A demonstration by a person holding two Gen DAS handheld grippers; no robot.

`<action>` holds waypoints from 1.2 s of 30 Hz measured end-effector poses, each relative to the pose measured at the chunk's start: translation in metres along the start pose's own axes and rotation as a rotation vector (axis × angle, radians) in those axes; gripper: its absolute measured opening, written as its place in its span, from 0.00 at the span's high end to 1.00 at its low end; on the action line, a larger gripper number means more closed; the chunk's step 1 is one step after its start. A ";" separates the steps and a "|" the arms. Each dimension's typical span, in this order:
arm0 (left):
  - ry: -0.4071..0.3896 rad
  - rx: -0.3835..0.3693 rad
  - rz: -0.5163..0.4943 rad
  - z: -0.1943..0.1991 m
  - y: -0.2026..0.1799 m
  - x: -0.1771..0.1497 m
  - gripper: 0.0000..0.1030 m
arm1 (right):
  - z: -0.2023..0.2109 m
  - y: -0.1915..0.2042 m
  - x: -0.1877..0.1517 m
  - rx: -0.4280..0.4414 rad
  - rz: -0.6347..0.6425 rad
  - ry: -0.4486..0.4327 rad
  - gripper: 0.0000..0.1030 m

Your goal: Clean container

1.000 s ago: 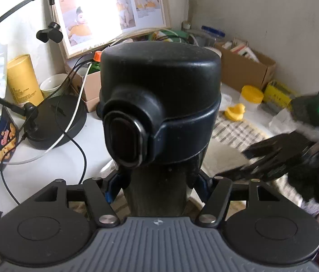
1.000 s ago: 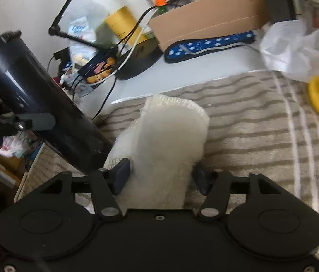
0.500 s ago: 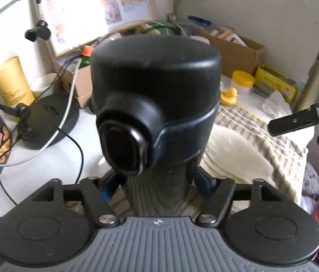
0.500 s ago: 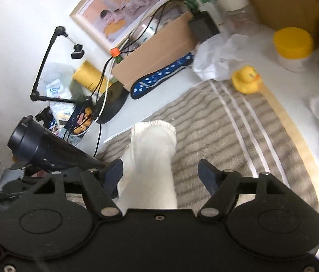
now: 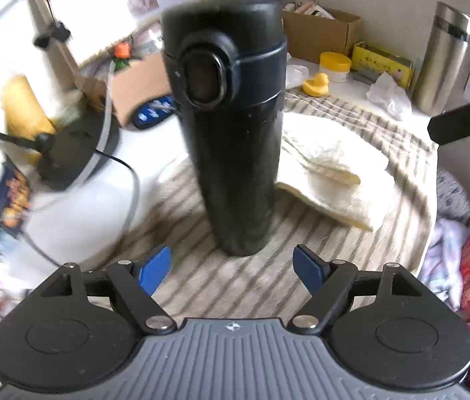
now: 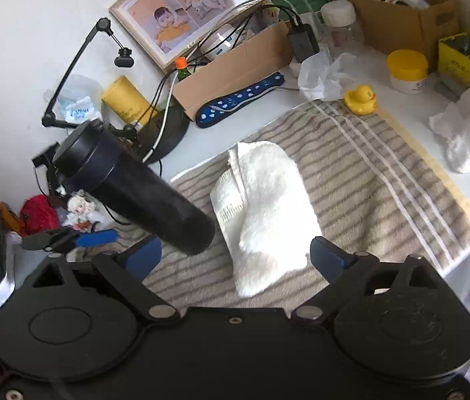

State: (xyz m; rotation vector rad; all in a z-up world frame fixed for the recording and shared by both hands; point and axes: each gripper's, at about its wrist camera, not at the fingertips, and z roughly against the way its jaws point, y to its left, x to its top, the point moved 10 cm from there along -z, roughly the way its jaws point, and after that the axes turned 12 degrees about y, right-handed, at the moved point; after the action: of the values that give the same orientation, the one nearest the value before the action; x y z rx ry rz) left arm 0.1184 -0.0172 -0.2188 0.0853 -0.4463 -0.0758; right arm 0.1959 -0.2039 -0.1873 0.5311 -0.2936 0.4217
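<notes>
A black lidded flask (image 5: pixel 235 126) stands upright on the striped towel (image 5: pixel 201 273); it also shows in the right wrist view (image 6: pixel 141 190). A folded white cloth (image 5: pixel 331 173) lies on the towel just right of the flask, also in the right wrist view (image 6: pixel 265 210). My left gripper (image 5: pixel 233 268) is open and empty, pulled back a little from the flask's base. My right gripper (image 6: pixel 235 258) is open and empty, above the near end of the cloth, apart from it.
A yellow rubber duck (image 6: pixel 361 100), a yellow-lidded jar (image 6: pixel 406 70), crumpled tissue (image 6: pixel 465 136), cardboard boxes (image 6: pixel 235 70) and a lamp base with cables (image 6: pixel 164 130) crowd the back of the table. A steel flask (image 5: pixel 441 56) stands at the far right.
My left gripper has opened, let go of the flask and drawn back; the flask now stands on the towel. My right gripper has released the cloth and risen away.
</notes>
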 end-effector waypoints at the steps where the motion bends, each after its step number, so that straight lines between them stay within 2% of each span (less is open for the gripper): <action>1: -0.006 0.017 0.010 0.010 0.003 0.002 0.22 | 0.004 0.003 -0.002 -0.040 0.007 0.000 0.06; 3: -0.023 0.059 0.025 0.030 0.010 0.006 0.22 | 0.014 0.012 -0.006 -0.101 0.017 -0.011 0.05; 5: -0.078 0.134 0.015 0.055 0.018 0.016 0.22 | 0.027 0.021 -0.007 -0.156 0.006 -0.032 0.04; 8: -0.145 0.084 0.067 0.079 0.022 0.025 0.20 | 0.045 0.037 -0.010 -0.204 0.007 -0.050 0.03; 9: -0.110 0.023 0.090 0.075 0.022 0.022 0.20 | 0.049 0.042 -0.010 -0.219 0.010 -0.054 0.03; 12: -0.067 -0.033 0.119 0.076 0.019 0.014 0.20 | 0.057 0.055 -0.016 -0.242 0.002 -0.039 0.03; 15: -0.110 -0.092 0.126 0.096 0.010 0.010 0.20 | 0.062 0.067 -0.023 -0.236 -0.005 -0.028 0.03; 18: -0.091 -0.118 0.151 0.101 0.010 0.007 0.20 | 0.069 0.076 -0.031 -0.248 -0.002 -0.021 0.03; 21: -0.111 -0.135 0.143 0.115 0.003 0.008 0.20 | 0.072 0.078 -0.035 -0.252 0.003 -0.008 0.03; 25: -0.136 -0.118 0.155 0.131 -0.003 0.010 0.20 | 0.077 0.082 -0.040 -0.269 -0.003 -0.010 0.02; 27: -0.136 -0.086 0.182 0.135 -0.002 0.011 0.20 | 0.076 0.081 -0.041 -0.269 -0.008 -0.011 0.02; 36: -0.107 -0.094 0.208 0.137 -0.006 0.008 0.20 | 0.073 0.086 -0.040 -0.269 0.011 -0.001 0.02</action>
State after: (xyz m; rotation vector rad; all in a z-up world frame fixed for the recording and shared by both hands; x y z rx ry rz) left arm 0.0661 -0.0325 -0.0924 -0.0582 -0.5550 0.1037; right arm 0.1102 -0.1886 -0.1055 0.2669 -0.3481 0.3857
